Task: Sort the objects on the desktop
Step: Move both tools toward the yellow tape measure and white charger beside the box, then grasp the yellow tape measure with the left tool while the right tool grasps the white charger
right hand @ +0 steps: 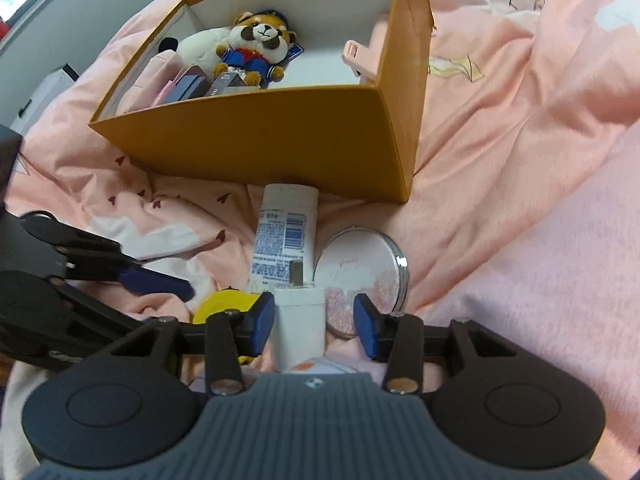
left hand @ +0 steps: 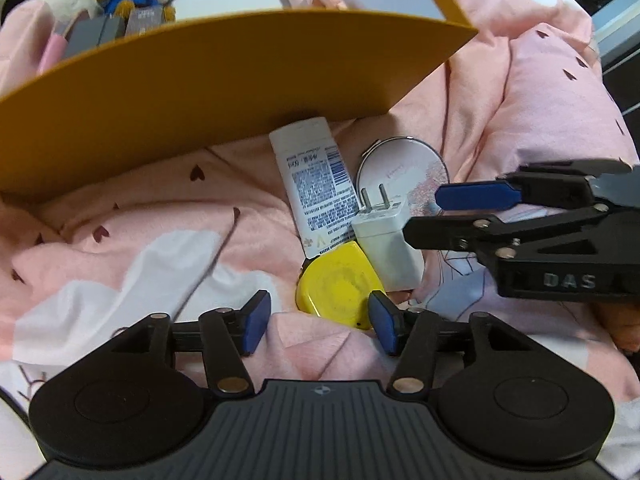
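Observation:
On the pink bedsheet [right hand: 500, 160], in front of an orange box [right hand: 280, 132], lie a white barcode tube [right hand: 286, 232], a round compact mirror [right hand: 364, 276], a white plug charger [right hand: 300, 320] and a yellow round case [left hand: 338, 288]. My right gripper [right hand: 314, 324] is open around the charger. Its left pad is at the charger's side and a gap shows at the right pad. My left gripper [left hand: 320, 322] points steeply down and is open, with the yellow case just ahead between its fingertips. The right gripper's blue finger [left hand: 476, 196] reaches in from the right over the charger [left hand: 386, 240].
The orange box [left hand: 200, 100] holds a plush toy [right hand: 258, 46], a pink hair clip [right hand: 360, 54] and several small dark and pink items [right hand: 188, 84]. Its front wall rises close behind the tube. Rumpled bedding spreads to the right and left.

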Demonstrator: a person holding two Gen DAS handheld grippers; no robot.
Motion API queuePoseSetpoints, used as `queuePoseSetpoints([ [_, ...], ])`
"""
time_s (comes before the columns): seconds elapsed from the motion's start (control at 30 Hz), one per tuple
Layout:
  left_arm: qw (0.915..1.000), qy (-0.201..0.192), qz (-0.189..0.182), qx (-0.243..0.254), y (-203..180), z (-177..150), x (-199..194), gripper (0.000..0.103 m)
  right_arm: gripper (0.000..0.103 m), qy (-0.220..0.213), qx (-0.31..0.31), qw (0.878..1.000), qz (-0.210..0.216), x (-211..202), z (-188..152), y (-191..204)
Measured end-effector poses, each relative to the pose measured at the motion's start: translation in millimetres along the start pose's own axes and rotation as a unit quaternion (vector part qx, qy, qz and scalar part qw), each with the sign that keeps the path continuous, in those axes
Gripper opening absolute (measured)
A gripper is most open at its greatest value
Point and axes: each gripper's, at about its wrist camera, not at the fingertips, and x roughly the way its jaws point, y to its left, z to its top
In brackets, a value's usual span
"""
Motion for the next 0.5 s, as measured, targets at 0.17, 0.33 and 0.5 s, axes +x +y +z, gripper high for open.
queuePoseSetpoints([
  [0.17, 0.9986, 0.008, -0.032, -0.041, 11, 0, 12, 0.074, 0.048, 0.008, 0.013, 1.000, 0.007, 1, -4, -3],
  [0.33, 0.9982, 0.010, -0.036, -0.048, 11, 1, 20, 0.075, 0.046, 0.019, 0.013, 1.000, 0.006, 7, -5, -2],
  [0.5, 0.9977, 0.007, -0.044, -0.051, 10, 0, 21, 0.061, 0.044, 0.028, 0.033, 0.998, 0.036, 14, -4, -9],
])
